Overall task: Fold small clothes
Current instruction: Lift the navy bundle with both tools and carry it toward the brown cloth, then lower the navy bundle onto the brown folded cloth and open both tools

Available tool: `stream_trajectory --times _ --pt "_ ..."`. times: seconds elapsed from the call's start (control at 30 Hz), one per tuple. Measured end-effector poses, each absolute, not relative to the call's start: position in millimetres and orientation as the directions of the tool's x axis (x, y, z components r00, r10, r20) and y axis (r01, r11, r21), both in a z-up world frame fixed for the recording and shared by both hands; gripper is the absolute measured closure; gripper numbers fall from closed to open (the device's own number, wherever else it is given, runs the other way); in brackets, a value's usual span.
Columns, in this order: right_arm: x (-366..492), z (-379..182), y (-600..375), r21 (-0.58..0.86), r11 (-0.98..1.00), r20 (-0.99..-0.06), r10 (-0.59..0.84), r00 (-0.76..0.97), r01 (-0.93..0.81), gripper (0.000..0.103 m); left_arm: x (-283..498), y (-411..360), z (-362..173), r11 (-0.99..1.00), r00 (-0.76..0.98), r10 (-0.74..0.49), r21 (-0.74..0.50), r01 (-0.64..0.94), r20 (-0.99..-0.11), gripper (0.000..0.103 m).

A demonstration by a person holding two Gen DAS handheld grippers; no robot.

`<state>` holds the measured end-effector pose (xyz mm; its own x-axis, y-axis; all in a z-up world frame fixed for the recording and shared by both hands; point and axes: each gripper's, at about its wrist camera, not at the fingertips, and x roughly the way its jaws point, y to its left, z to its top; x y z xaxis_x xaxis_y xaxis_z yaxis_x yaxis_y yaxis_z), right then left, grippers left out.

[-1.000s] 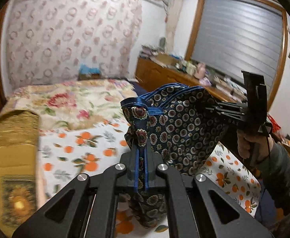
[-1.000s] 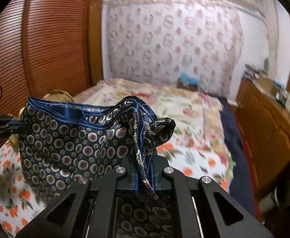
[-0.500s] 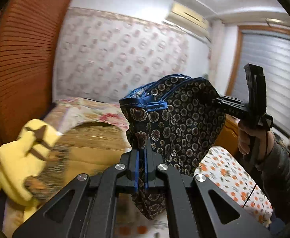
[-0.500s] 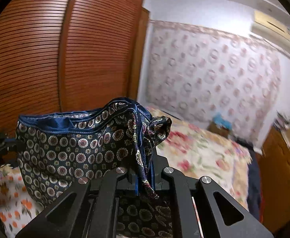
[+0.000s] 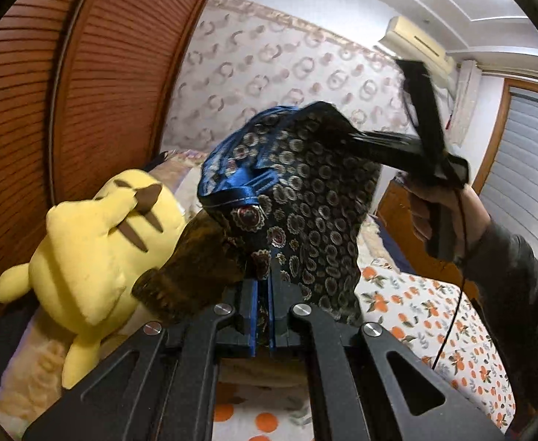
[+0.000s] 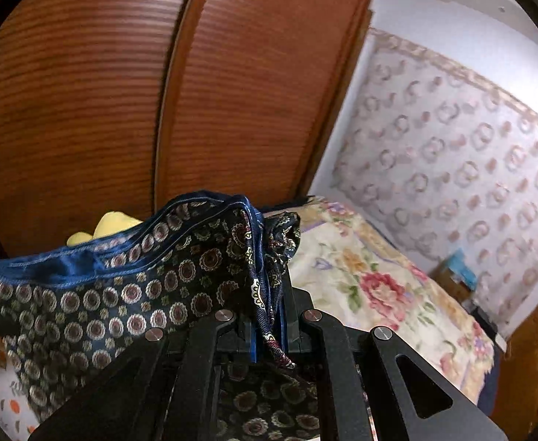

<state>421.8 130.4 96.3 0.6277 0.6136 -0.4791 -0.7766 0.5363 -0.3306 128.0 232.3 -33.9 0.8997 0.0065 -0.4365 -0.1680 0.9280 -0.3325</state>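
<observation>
Left fingers: left gripper [image 5: 263, 316] pinches one edge of the patterned shorts [image 5: 305, 202], blue pads pressed together on the cloth.
Right fingers: right gripper [image 6: 269, 325] clamps the opposite edge, a fold of cloth [image 6: 265, 294] trailing between its pads.
Shorts: held in the air between both grippers, blue satin waistband [image 6: 66, 268] uppermost, above the orange-print sheet [image 5: 434, 312].
Right hand [image 5: 449, 213]: at 3 o'clock in the left view, blurred, probably mid-swing.
Yellow plush toy [image 5: 96, 246]: at 9 o'clock, by the wooden wardrobe [image 5: 85, 73].
Floral quilt [image 6: 371, 279]: at 3 o'clock in the right view.
</observation>
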Motion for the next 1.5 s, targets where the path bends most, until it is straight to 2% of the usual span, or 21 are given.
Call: stream_trajectory --times 0.1,0.17,0.2,0.27,0.37,0.43,0.57,0.6,0.63,0.67,0.7,0.83,0.87,0.9,1.13,1.5 --pt "444 94 143 -0.33 0.521 -0.505 0.607 0.613 -0.787 0.095 128 234 -43 0.926 0.888 0.022 -0.326 -0.192 -0.46 0.098" --pt "454 94 145 -0.305 0.532 -0.519 0.602 0.606 -0.79 0.09 128 234 -44 0.926 0.879 0.042 -0.312 -0.212 -0.475 0.098" --pt "460 95 142 -0.283 0.545 -0.522 0.602 0.604 -0.789 0.085 128 233 -46 0.927 0.874 0.051 -0.302 -0.222 -0.483 0.098" --pt "463 103 135 -0.248 0.573 -0.523 0.6 0.605 -0.781 0.062 130 234 -47 0.928 0.869 0.062 -0.291 -0.231 -0.49 0.097" --pt "462 107 110 -0.202 0.598 -0.512 0.61 0.604 -0.775 0.052 129 232 -43 0.934 0.871 0.072 -0.275 -0.23 -0.486 0.077" --pt "460 105 96 -0.191 0.595 -0.504 0.623 0.599 -0.78 0.048 128 232 -42 0.938 0.872 0.074 -0.262 -0.225 -0.484 0.061" --pt "441 86 74 -0.122 0.599 -0.532 0.633 0.562 -0.791 0.046 129 230 -38 0.948 0.867 0.073 -0.235 -0.213 -0.492 0.059" --pt "437 80 68 -0.102 0.598 -0.543 0.636 0.548 -0.795 0.046 130 230 -37 0.951 0.864 0.073 -0.228 -0.211 -0.499 0.049" --pt "419 78 64 -0.085 0.594 -0.554 0.639 0.534 -0.8 0.045 129 230 -36 0.952 0.865 0.067 -0.229 -0.205 -0.498 0.027" --pt "416 73 61 -0.074 0.591 -0.567 0.637 0.521 -0.803 0.045 128 229 -35 0.952 0.868 0.061 -0.232 -0.199 -0.492 0.018" --pt "415 68 61 -0.069 0.589 -0.58 0.633 0.512 -0.805 0.045 126 228 -33 0.953 0.873 0.063 -0.231 -0.196 -0.484 0.014" --pt "411 59 61 -0.065 0.589 -0.61 0.615 0.5 -0.805 0.044 122 222 -25 0.959 0.867 0.097 -0.188 -0.213 -0.489 0.012" --pt "409 57 60 -0.066 0.591 -0.616 0.61 0.499 -0.804 0.042 122 221 -24 0.959 0.863 0.112 -0.175 -0.224 -0.492 0.009" --pt "407 55 59 -0.065 0.593 -0.619 0.607 0.499 -0.802 0.041 120 220 -22 0.958 0.862 0.124 -0.166 -0.232 -0.492 0.0" --pt "381 56 32 -0.017 0.619 -0.583 0.632 0.511 -0.785 0.04 108 211 -10 0.964 0.869 0.139 -0.136 -0.229 -0.476 0.0" --pt "287 79 -51 0.025 0.663 -0.503 0.655 0.564 -0.748 0.036 98 175 -4 0.981 0.872 0.106 -0.094 -0.171 -0.477 0.0"
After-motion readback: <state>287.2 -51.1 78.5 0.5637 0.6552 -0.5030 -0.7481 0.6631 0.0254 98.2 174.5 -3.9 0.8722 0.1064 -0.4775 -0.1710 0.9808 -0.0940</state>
